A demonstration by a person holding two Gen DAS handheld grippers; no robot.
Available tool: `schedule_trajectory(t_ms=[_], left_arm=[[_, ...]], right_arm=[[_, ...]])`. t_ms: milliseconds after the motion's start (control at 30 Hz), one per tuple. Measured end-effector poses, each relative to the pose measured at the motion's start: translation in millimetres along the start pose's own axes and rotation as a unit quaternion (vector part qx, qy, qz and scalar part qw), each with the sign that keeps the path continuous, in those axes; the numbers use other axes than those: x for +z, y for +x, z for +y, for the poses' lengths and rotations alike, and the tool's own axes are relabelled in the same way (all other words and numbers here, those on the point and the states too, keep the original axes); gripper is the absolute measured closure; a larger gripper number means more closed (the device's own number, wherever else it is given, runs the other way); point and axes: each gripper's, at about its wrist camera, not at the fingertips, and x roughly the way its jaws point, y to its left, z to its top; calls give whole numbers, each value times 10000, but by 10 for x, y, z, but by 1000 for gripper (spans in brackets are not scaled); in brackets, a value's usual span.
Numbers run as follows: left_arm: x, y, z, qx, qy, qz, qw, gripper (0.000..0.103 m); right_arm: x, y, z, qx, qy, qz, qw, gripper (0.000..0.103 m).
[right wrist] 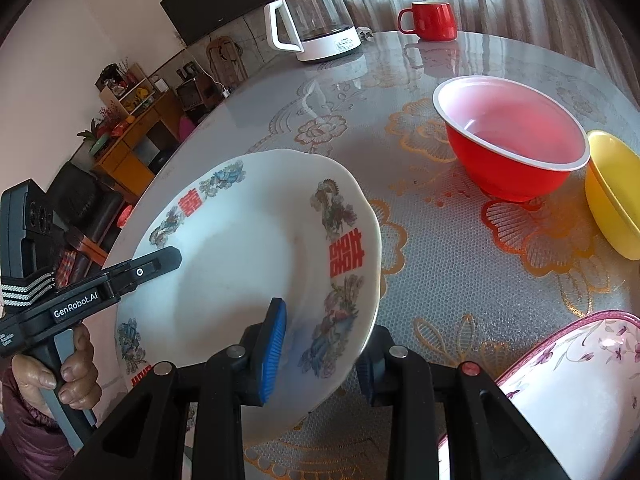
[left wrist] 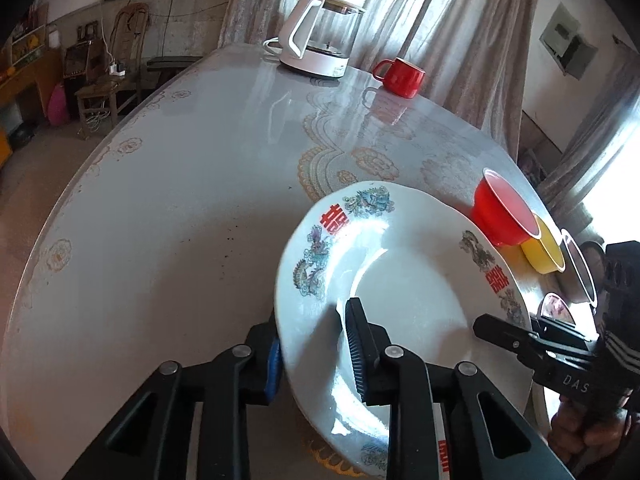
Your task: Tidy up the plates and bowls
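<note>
A white plate [left wrist: 404, 280] with red characters and dragon motifs is held tilted over the table by both grippers. My left gripper [left wrist: 316, 360] is shut on its left rim, blue pad under the rim and the other finger inside the dish. My right gripper [right wrist: 320, 360] is shut on the opposite rim of the same plate [right wrist: 240, 256]. A finger [right wrist: 152, 268] of the left gripper shows at the plate's far side. A red bowl [right wrist: 512, 148] and a yellow bowl [right wrist: 612, 196] stand to the right of the plate; a pink-rimmed floral plate [right wrist: 560, 380] lies near the lower right.
A glass kettle [right wrist: 312, 20] on a white base and a red mug [right wrist: 430, 20] stand at the far side of the round table [left wrist: 180, 200]. A person's hand [right wrist: 60, 380] grips the left tool's handle. Curtains hang behind the table.
</note>
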Motion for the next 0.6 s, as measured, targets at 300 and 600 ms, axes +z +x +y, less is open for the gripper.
schedule_trajectory(t_ms=[300, 600], left_arm=[[-63, -77, 103, -121, -23, 26, 9999, 74], [-68, -85, 88, -222, -152, 74, 9996, 75]], right_arm=[[-58, -83, -7, 67, 16, 9, 10000, 70], [-92, -79, 63, -38, -110, -40, 9999, 70]])
